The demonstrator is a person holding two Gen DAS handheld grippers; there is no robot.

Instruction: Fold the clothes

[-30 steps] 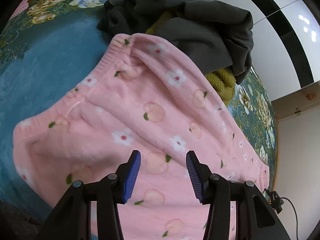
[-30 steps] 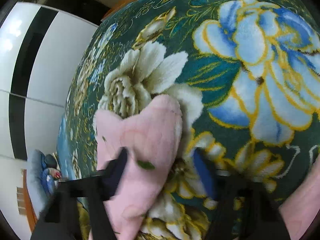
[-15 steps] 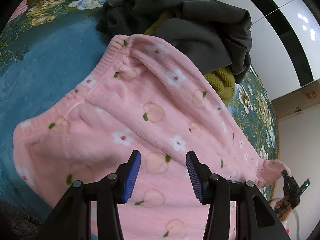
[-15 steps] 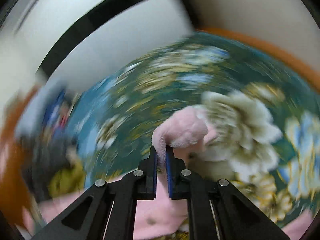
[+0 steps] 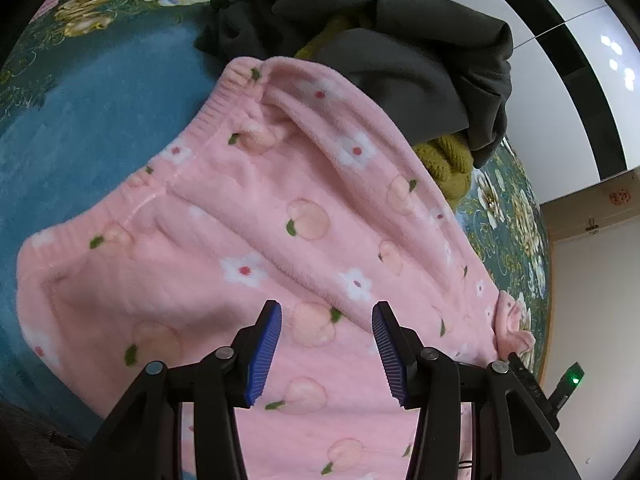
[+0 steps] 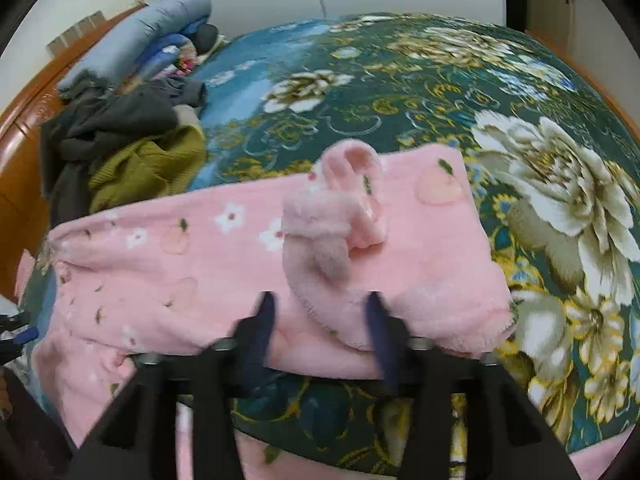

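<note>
Trousers (image 5: 304, 216) are laid flat on the bed (image 5: 80, 128), with the ribbed waistband toward the left tongs (image 5: 326, 350) and the leg ends toward the right tongs (image 6: 320, 332). The long axis therefore runs from one pair of tongs to the other. Left tongs are released and held over the seat area, with nothing between the fingers. Right tongs are likewise released (motion blur is present, but the gap is plain), and a curled cuff (image 6: 340, 216) lies on the cloth just ahead of them. A heap (image 6: 120, 140) of other clothes lies beside the trousers. A fold across the long axis is judged best served by the right tongs, the cuff being nearest them.
</note>
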